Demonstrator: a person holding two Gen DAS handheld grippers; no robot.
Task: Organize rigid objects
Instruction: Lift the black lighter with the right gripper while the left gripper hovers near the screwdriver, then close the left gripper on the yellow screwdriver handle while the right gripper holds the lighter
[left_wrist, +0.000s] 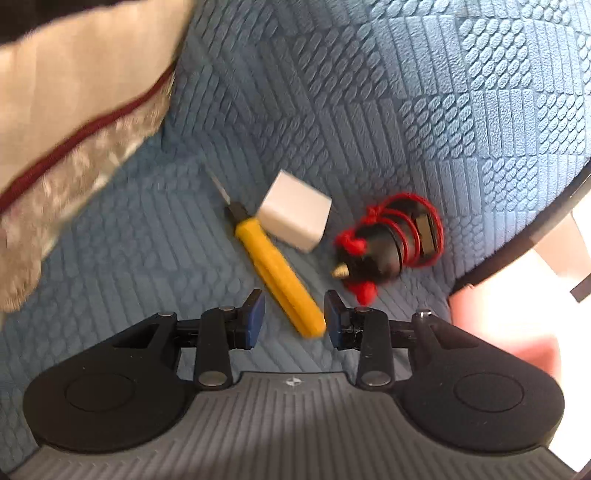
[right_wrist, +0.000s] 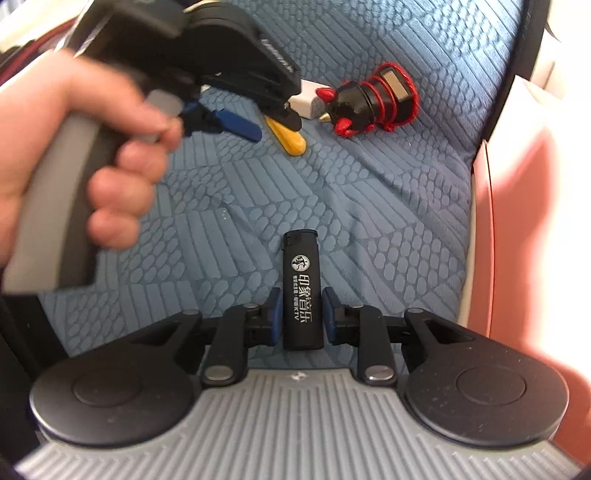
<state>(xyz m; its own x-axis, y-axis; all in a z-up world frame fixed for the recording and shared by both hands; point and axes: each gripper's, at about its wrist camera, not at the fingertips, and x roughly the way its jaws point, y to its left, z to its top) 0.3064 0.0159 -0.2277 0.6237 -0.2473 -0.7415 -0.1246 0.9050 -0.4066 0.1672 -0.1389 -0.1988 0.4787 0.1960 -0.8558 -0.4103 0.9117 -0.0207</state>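
Note:
A yellow-handled screwdriver lies on the blue quilted cushion, its metal tip pointing away. My left gripper is open; the handle's near end lies between the pads, close to the right pad and clear of the left one. A white cube charger rests against the screwdriver. Beside it lies a black gadget wound with red cord. My right gripper is shut on a black lighter with white print, which points forward over the cushion.
A beige pillow with dark red piping lies at the left of the cushion. The cushion's dark edge runs along the right, with a pink surface beyond it. A person's hand holds the left gripper's handle.

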